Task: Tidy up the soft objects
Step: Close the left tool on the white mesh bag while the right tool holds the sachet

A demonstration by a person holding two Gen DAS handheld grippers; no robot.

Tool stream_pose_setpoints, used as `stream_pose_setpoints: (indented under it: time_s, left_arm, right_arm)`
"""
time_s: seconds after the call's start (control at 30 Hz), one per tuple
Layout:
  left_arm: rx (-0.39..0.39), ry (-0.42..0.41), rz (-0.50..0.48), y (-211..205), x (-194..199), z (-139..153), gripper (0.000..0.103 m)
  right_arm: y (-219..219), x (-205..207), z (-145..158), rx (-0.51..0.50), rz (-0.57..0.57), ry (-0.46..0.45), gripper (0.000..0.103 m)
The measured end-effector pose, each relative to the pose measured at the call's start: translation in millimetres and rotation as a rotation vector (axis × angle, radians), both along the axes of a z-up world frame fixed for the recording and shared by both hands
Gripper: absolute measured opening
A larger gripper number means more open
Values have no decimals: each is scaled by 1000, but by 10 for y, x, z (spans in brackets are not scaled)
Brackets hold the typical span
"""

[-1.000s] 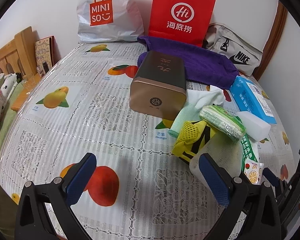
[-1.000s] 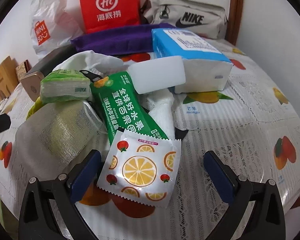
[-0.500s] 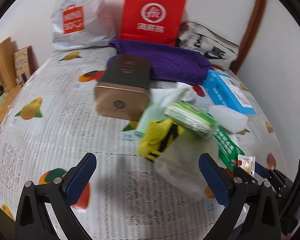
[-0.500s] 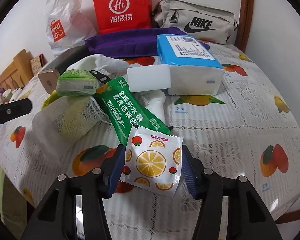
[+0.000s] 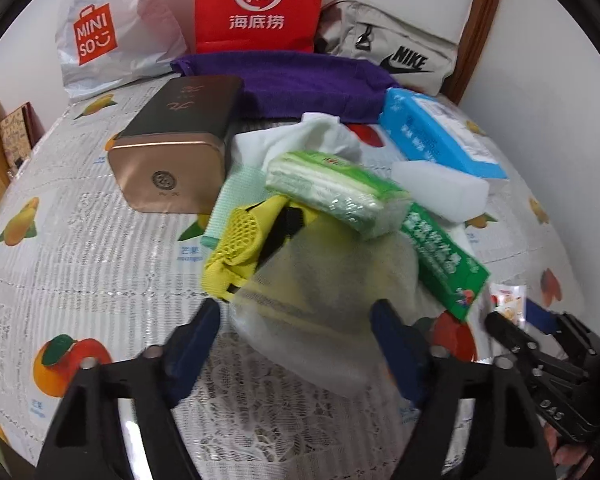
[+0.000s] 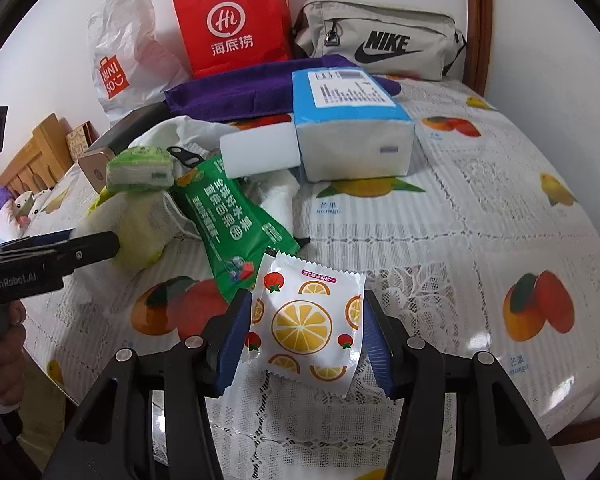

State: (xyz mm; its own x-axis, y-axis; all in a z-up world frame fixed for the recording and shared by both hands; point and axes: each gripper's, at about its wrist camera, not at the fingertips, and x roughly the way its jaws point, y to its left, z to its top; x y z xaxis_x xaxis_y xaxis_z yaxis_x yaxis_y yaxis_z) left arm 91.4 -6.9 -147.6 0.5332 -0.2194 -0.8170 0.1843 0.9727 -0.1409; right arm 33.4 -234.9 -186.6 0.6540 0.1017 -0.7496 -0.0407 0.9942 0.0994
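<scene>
The white mesh pouch [image 5: 324, 300] lies at the near edge of the pile on the fruit-print tablecloth [image 5: 80, 248], with a yellow net cloth [image 5: 240, 240] tucked under its far side and a green tissue pack [image 5: 332, 188] resting on top. Our left gripper [image 5: 300, 340] straddles it, jaws closing, and we judge the pads are about at its sides, not yet pressing. We should pinch only the pouch and lift slowly so the tissue pack slides off. Our right gripper [image 6: 306, 332] is half closed on the orange-print sachet [image 6: 308, 320], both pads on its edges, near the table's front edge. We should keep that grip light, since the sachet could crumple or slip.
</scene>
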Motion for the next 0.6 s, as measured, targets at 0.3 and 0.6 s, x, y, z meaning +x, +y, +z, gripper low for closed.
stream_pose_setpoints:
  time_s: [0.3,0.6]
  left_arm:
    - [4,-5,-14,108,-107,92,12]
    - [28,-53,28,325,-256,255,9]
  right_arm:
    - [-109,10,24,28,-19,-19,54]
    - [-250,-29,90,18,-57,-41,54]
